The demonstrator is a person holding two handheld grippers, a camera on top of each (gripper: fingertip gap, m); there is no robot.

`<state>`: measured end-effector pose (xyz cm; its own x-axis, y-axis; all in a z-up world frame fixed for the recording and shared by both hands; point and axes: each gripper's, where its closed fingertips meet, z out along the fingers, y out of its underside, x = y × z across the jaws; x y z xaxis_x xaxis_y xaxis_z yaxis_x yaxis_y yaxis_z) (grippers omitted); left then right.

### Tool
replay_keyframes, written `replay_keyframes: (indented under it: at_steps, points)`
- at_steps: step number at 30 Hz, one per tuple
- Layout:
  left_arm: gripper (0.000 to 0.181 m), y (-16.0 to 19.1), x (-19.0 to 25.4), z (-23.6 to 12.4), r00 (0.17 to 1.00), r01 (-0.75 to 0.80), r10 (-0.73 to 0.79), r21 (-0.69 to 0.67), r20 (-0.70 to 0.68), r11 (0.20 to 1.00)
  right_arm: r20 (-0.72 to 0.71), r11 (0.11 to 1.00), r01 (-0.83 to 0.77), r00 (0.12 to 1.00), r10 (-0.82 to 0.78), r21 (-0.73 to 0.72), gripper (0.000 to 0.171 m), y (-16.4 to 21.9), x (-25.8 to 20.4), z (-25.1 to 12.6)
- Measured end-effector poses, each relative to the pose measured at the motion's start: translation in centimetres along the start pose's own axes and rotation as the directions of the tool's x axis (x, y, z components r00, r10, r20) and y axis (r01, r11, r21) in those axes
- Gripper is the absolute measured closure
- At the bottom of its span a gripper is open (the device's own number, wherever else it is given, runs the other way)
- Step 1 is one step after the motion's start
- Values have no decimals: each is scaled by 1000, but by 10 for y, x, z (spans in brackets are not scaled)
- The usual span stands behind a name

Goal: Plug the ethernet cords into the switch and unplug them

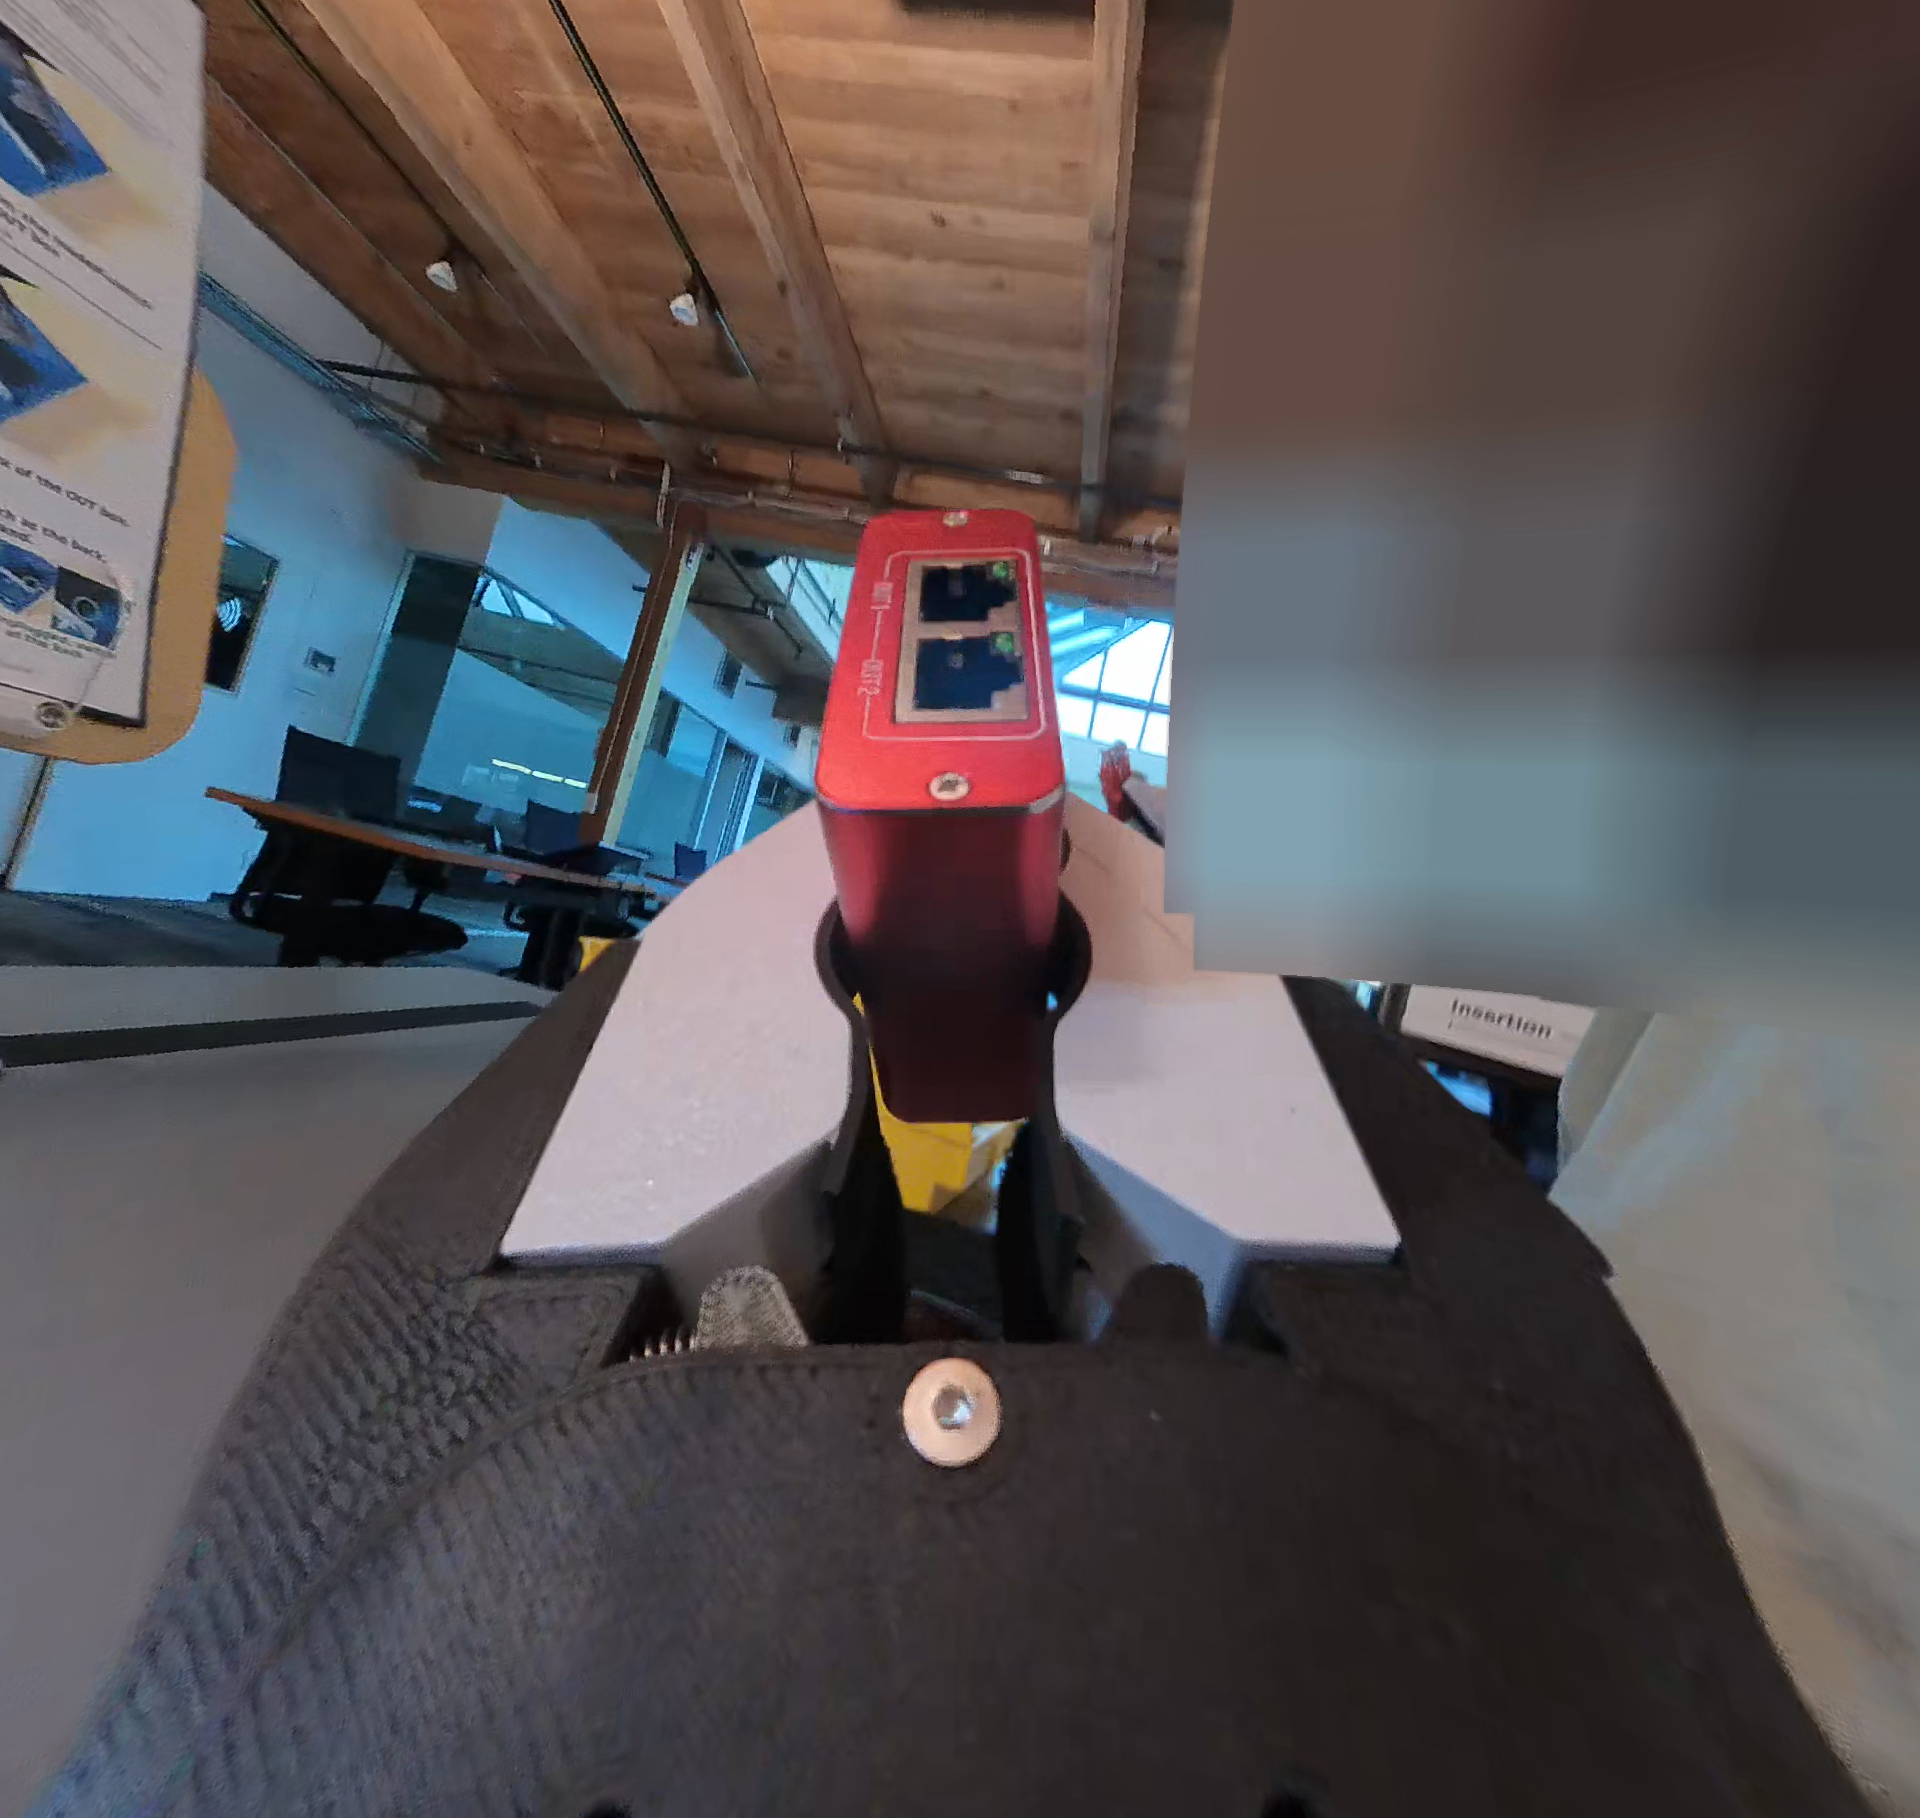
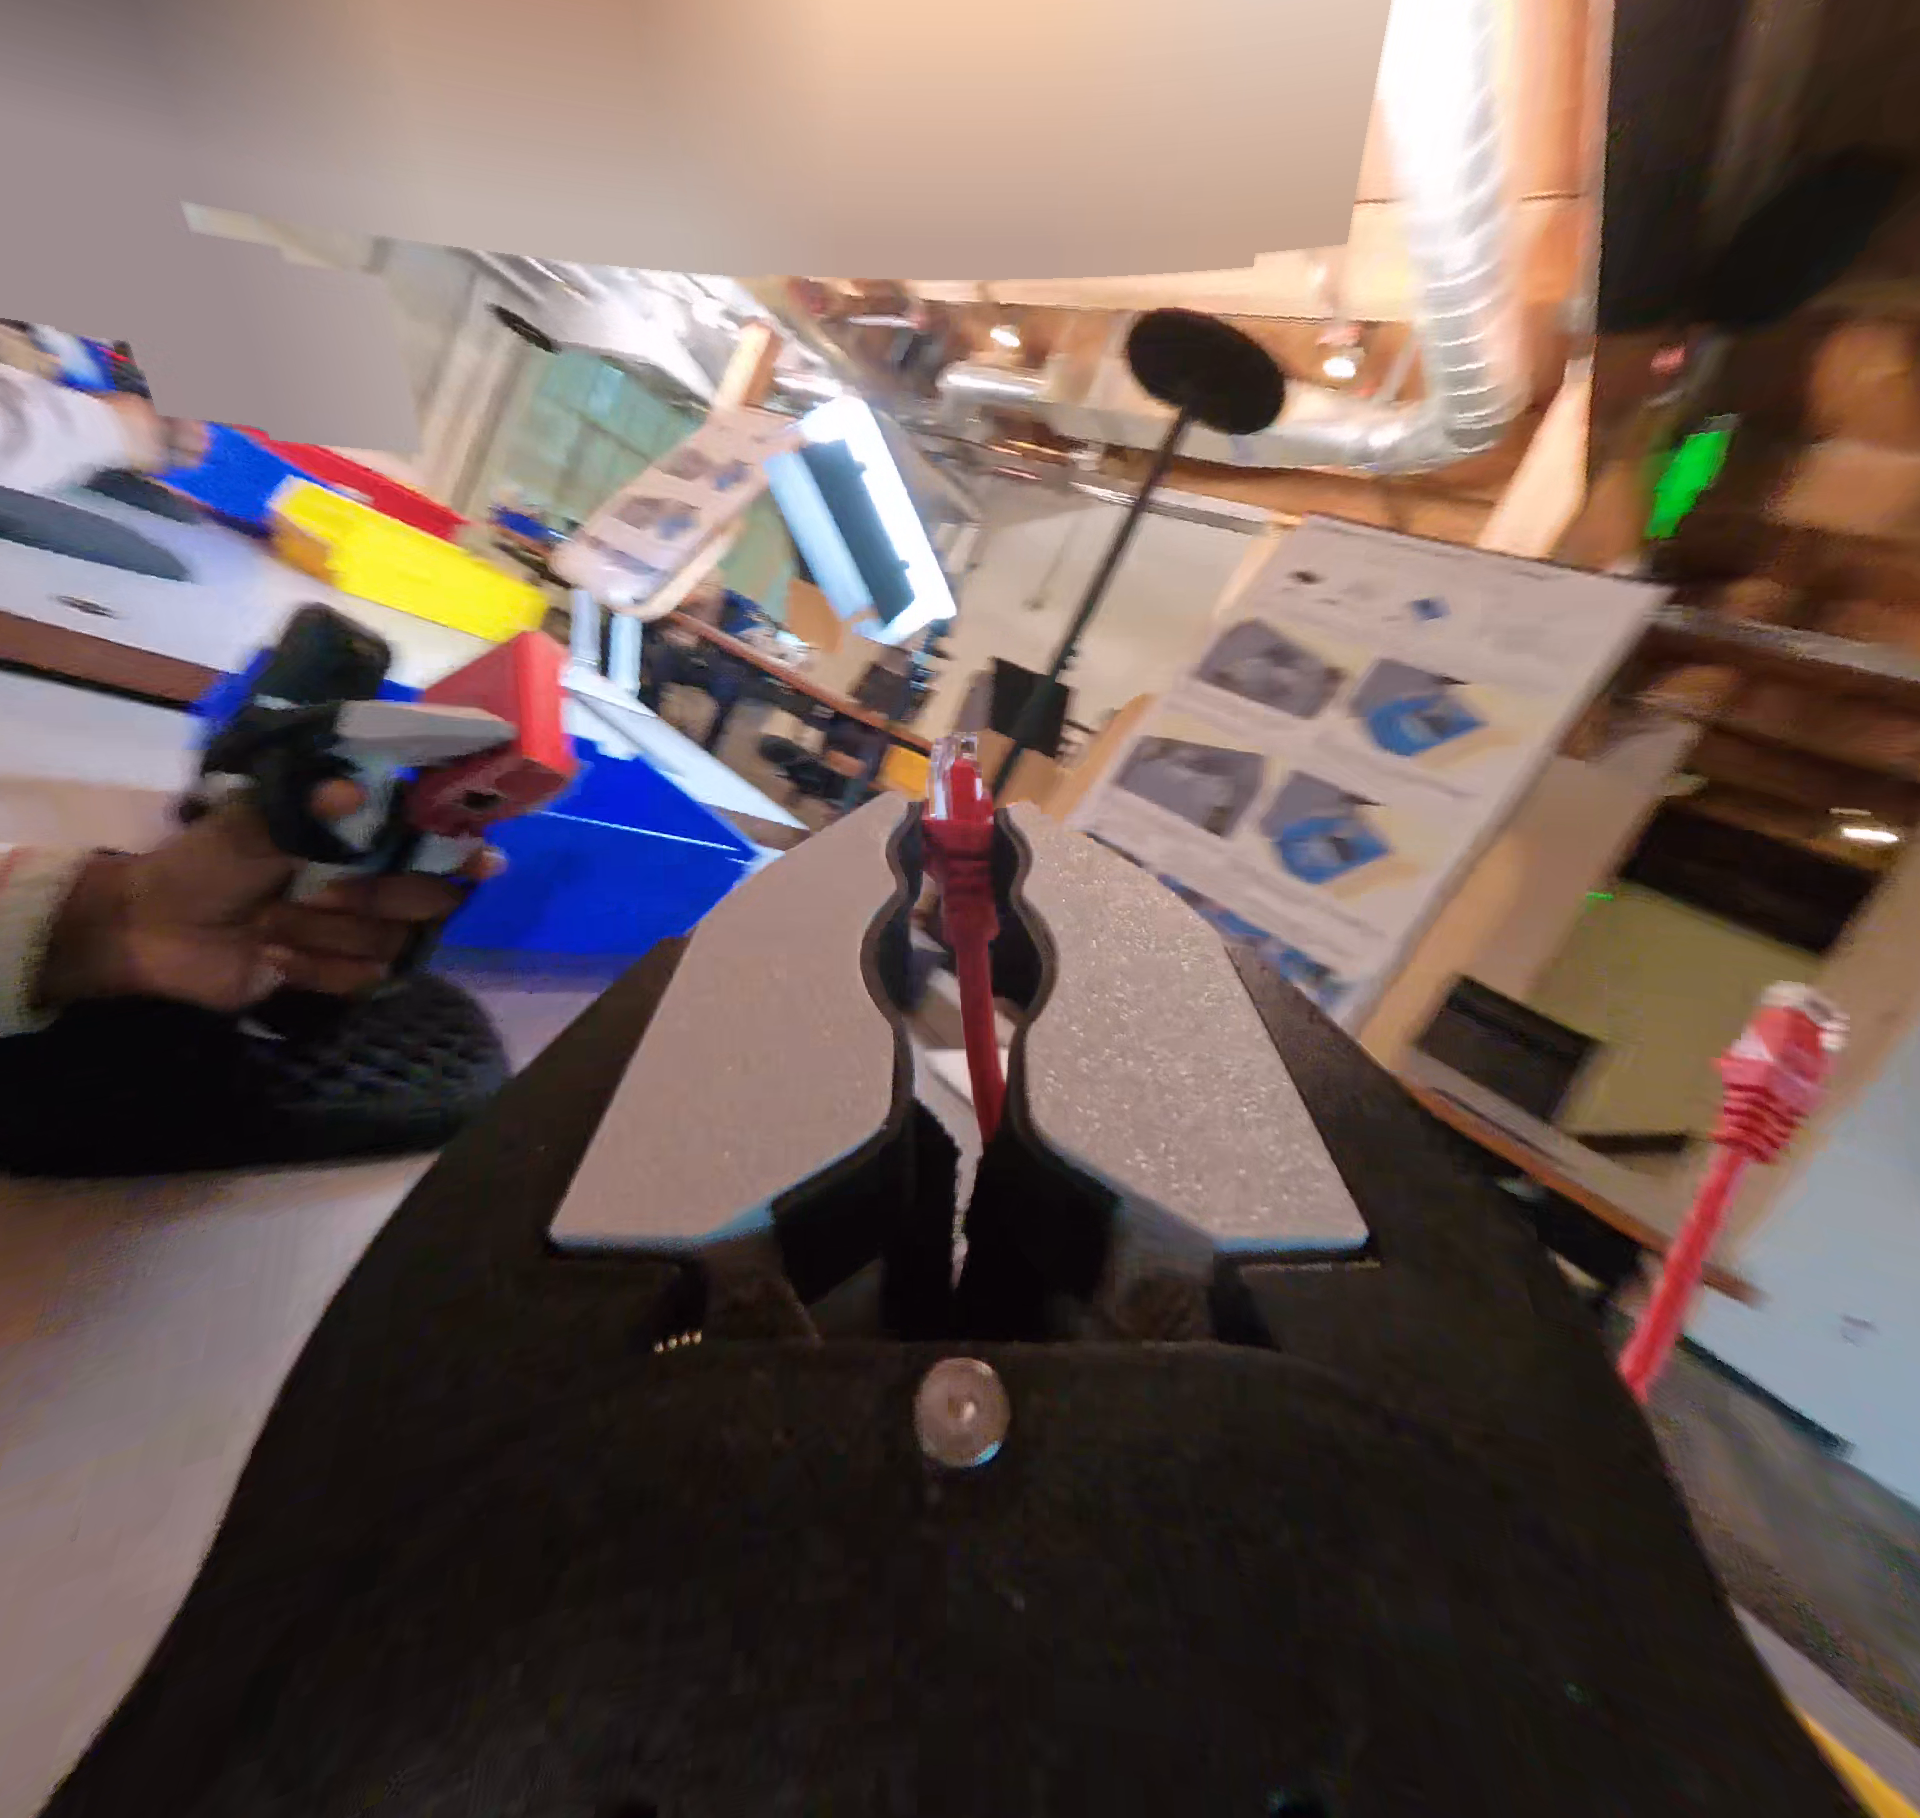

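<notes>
Currently our left gripper [image 1: 951, 979] clamps the red metal two-port switch [image 1: 940, 792], right gripper [image 2: 961, 833] pinches the red ethernet cord [image 2: 966, 895], plug forward, switch off to its left.

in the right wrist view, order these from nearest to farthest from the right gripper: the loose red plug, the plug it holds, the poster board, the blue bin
1. Held red plug, clamped at the right gripper fingertips.
2. Loose red plug, low on the right.
3. Blue bin on the left and poster board on the right: both farther back, too close to rank.
</notes>
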<state>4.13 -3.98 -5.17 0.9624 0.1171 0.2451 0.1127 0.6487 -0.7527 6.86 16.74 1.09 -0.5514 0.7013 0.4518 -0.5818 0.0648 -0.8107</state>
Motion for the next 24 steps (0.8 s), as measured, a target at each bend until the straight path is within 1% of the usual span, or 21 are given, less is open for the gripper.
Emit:
replay_keyframes:
  at_steps: [2,3,5,6,7,9,11,12,13,14,15,18,19,21,24]
  points:
    - [152,-8,-3,-4,999,37,-37,48,2,998,-110,996,37,993,-45,-79,159,8,31,-20]
    - [152,-10,-3,-5,999,43,-43,61,3,997,-164,990,21,986,-44,-143,159,19,45,-30]
    - [152,-10,-5,-5,999,42,-43,56,14,998,-257,957,-28,965,-49,-290,158,51,69,-50]
    - [152,-6,-6,-4,999,44,-45,38,23,998,-292,926,-62,955,-54,-373,158,72,77,-61]
    - [150,-2,-7,-3,998,47,-48,15,32,999,-324,880,-117,945,-45,-460,158,95,83,-72]
    - [152,4,-6,-1,999,41,-40,-22,25,999,-377,753,-259,926,16,-604,158,141,87,-94]
    - [152,9,-4,1,999,25,-24,-51,24,998,-424,622,-404,897,126,-670,157,177,82,-108]
    - [152,11,-5,2,999,19,-17,-65,28,998,-441,570,-462,878,185,-680,156,189,78,-111]
    - [152,12,-5,2,1000,15,-13,-74,28,997,-454,540,-498,862,225,-679,154,196,75,-111]
    - [152,13,-4,2,1000,12,-10,-79,26,997,-463,544,-507,856,230,-668,143,198,77,-109]
    - [152,13,-4,2,1000,11,-9,-80,26,997,-468,571,-496,859,209,-655,136,197,80,-106]
    - [152,13,-6,2,999,16,-13,-77,36,997,-472,684,-434,869,148,-586,121,177,92,-102]
    - [152,13,-7,2,999,20,-17,-75,38,997,-488,709,-431,862,141,-557,120,170,96,-103]
    - [152,13,-8,1,999,27,-24,-75,42,997,-545,729,-430,833,94,-532,118,160,106,-115]
    - [152,14,-9,2,998,32,-28,-80,50,996,-628,704,-448,778,3,-552,119,155,118,-144]
